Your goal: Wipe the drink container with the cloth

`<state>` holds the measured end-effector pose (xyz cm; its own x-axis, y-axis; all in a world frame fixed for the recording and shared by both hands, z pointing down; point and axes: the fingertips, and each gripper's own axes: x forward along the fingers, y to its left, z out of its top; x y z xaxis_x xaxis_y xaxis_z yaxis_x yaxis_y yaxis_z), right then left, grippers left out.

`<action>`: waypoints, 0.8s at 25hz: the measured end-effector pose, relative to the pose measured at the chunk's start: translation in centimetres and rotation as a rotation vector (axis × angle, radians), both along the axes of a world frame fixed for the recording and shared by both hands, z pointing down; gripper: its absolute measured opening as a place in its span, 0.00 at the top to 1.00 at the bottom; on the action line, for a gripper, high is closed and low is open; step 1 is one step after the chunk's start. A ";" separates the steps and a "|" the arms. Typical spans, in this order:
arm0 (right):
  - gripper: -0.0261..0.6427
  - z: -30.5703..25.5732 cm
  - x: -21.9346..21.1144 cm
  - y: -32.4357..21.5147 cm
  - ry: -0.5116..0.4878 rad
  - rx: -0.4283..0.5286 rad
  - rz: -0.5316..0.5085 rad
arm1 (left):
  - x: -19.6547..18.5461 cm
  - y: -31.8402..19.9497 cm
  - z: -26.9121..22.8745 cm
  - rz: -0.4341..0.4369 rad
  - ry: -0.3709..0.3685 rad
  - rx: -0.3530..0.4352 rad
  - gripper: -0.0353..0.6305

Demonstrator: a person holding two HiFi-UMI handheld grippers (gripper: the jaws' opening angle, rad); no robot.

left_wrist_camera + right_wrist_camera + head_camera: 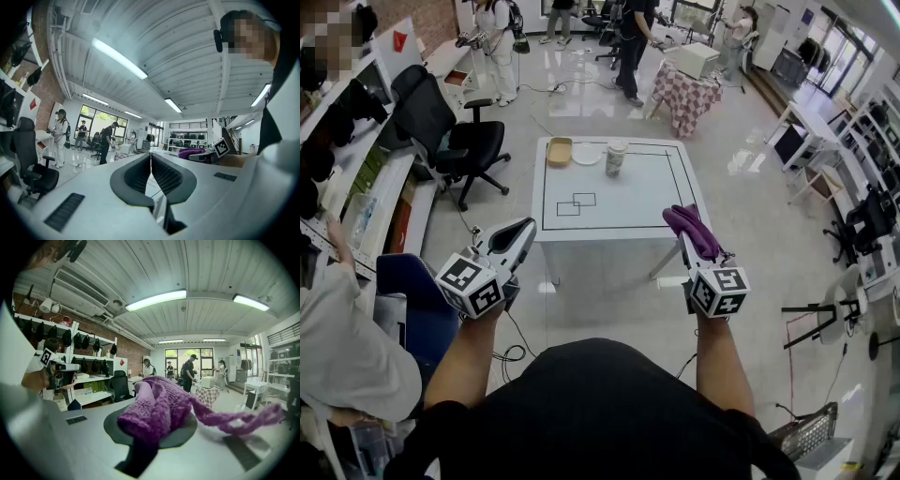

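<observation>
Cloth (157, 411): chunky purple knit, thick wad with one loose trailing strand

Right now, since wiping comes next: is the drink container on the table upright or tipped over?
Upright: the drink container stands on its base near the far edge of the white table, beside a plate.

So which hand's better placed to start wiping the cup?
Right. The right tool holds the cloth; the left tool is shut and empty. The cup stands untouched on the table.
</observation>
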<state>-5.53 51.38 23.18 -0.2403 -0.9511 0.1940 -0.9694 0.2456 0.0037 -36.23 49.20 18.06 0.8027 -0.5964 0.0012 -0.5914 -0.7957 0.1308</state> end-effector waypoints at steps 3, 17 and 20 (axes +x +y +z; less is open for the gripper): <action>0.85 0.3 -1.0 0.8 0.002 -0.014 0.003 | -1.0 0.5 -0.3 0.005 -0.002 -0.005 0.91; 0.85 0.7 -1.2 0.1 -0.038 -0.015 0.041 | -1.6 -0.9 0.1 0.034 -0.009 -0.018 0.91; 0.85 1.8 0.0 -1.7 -0.053 -0.024 0.046 | -0.3 -3.0 1.0 0.035 -0.013 -0.025 0.91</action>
